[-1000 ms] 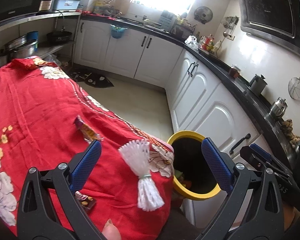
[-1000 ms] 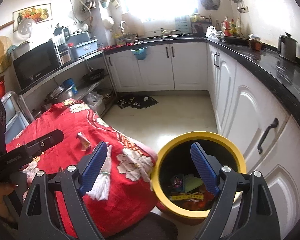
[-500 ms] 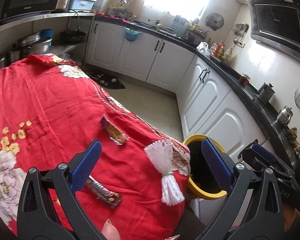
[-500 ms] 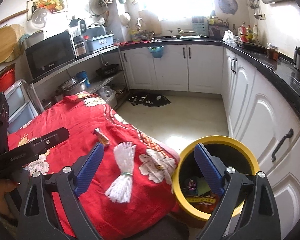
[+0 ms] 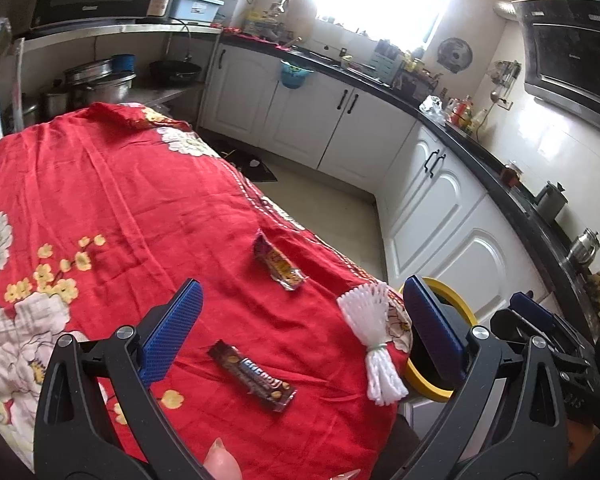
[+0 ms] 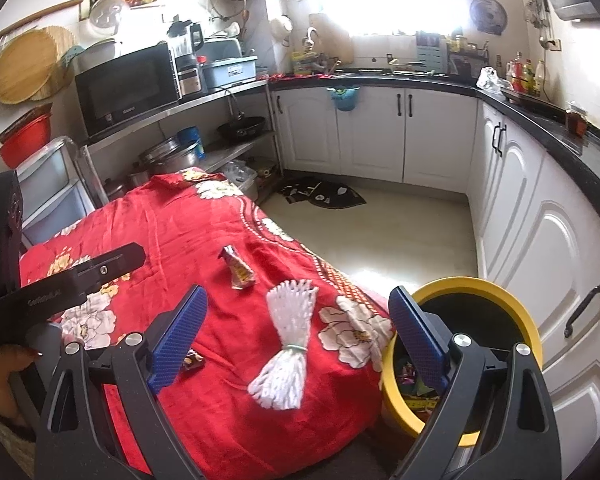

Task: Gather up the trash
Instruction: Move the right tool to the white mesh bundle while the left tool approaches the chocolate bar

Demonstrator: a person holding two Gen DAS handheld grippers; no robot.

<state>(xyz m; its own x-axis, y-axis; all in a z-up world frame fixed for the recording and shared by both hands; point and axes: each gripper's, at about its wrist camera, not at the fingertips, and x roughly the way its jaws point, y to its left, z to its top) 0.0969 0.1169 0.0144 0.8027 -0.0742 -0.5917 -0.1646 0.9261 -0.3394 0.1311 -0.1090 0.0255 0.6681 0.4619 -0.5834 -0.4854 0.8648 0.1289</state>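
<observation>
A brown candy bar wrapper lies on the red flowered tablecloth, between the blue pads of my open left gripper. Farther off lies a crumpled purple and yellow wrapper. A white foam net rests near the cloth's right edge. My right gripper hangs open above the net, nothing between its pads. The yellow-rimmed trash bin stands on the floor to the right, with wrappers inside. The candy bar's end peeks from behind the right gripper's left pad.
White cabinets under a black counter run along the right and the back. A steel shelf with a microwave and pots stands behind the table. A dark mat lies on the pale floor. The left gripper's body shows at the left.
Both grippers have shifted left, from over the bin toward the table. The candy bar has come fully into the left wrist view and the bin has slid to the right edge.
</observation>
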